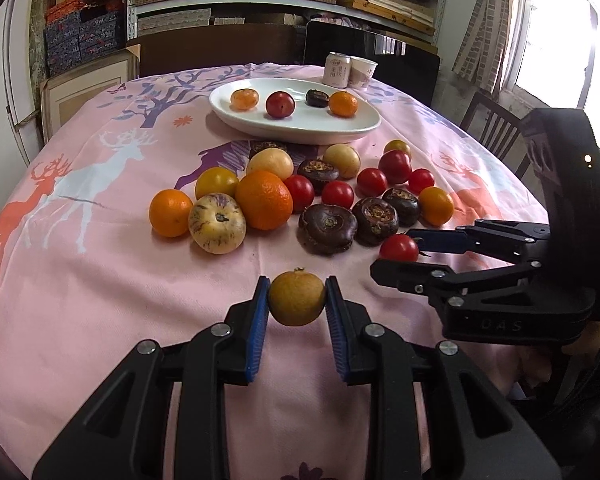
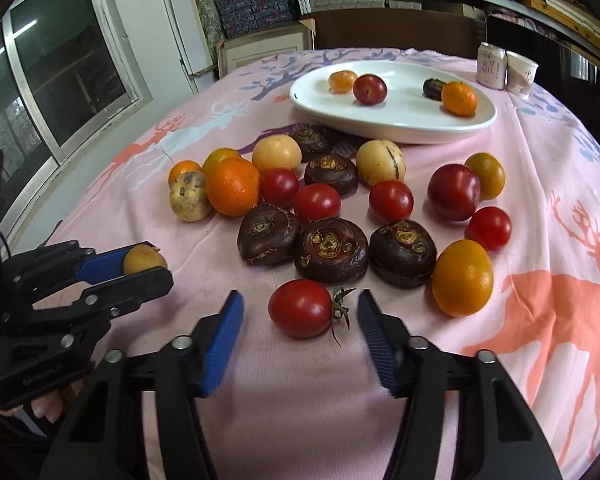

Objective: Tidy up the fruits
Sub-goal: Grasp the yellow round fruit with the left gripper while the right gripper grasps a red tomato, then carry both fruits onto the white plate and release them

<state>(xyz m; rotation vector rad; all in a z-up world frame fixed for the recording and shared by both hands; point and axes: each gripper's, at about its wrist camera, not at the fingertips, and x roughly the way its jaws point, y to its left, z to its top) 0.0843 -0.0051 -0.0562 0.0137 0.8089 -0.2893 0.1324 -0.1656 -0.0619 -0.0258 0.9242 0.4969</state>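
My left gripper [image 1: 297,298] is shut on a small yellow-brown round fruit [image 1: 297,299], held at the near side of the pink tablecloth; it also shows in the right wrist view [image 2: 144,260]. My right gripper [image 2: 300,308] is open around a red cherry tomato [image 2: 301,308] with a green stem, its pads apart from it; the tomato also shows in the left wrist view [image 1: 399,248]. A white oval plate [image 1: 300,128] at the back holds two oranges, a red plum and a dark water chestnut. Several loose fruits [image 1: 264,199] lie mid-table.
A can [image 1: 336,70] and a paper cup [image 1: 363,73] stand behind the plate. Dark water chestnuts [image 2: 332,250] lie just beyond the tomato, and a yellow-orange fruit [image 2: 462,278] sits to its right. Chairs and shelves stand behind the table.
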